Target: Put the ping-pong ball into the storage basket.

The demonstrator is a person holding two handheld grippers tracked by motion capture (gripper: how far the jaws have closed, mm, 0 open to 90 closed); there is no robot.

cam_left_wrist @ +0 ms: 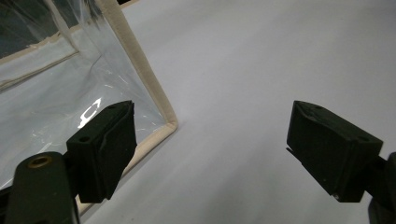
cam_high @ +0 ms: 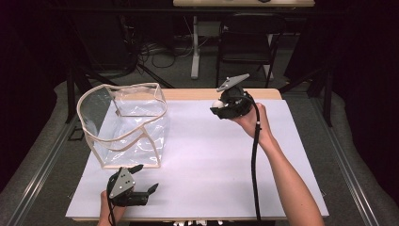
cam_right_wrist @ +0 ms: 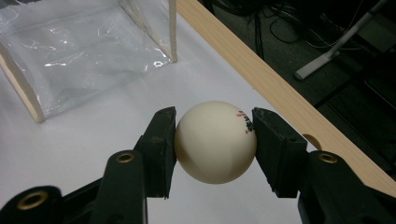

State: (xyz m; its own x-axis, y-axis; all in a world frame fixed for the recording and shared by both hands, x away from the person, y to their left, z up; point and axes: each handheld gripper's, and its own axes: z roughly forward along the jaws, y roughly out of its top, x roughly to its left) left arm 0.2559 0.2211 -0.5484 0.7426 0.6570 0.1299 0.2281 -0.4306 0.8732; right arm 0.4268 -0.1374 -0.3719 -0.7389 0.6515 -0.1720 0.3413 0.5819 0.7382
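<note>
Cream-white ball (cam_right_wrist: 215, 141), smooth, small printed mark on one side, pinched between the two black jaws of the right gripper (cam_right_wrist: 215, 140). Jaws narrow, pressing at the ball's widest girth on opposite sides, likely so a round, slick thing cannot squirt out. In the high view the right gripper (cam_high: 217, 104) is lifted above the far part of the table, ball (cam_high: 217, 104) at its tip, nose turned toward the bag.

Clear plastic bag (cam_high: 124, 123) with cream cloth trim stands at the far left of the white table sheet (cam_high: 211, 165), mouth open upward and rim slumped into a loose loop. An open mouth suits a drop from above; judgement: the ball is bound for it, and the carry across is not yet made.

Left gripper (cam_high: 141, 183) rests low at the near edge, just beside the bag's near bottom corner (cam_left_wrist: 170, 125). Jaws spread wide, nothing between them. Probably parked there to steady the trim if the soft wall sags or slides.

Risk, as a guess: limp rim could fold inward and deflect the ball.
</note>
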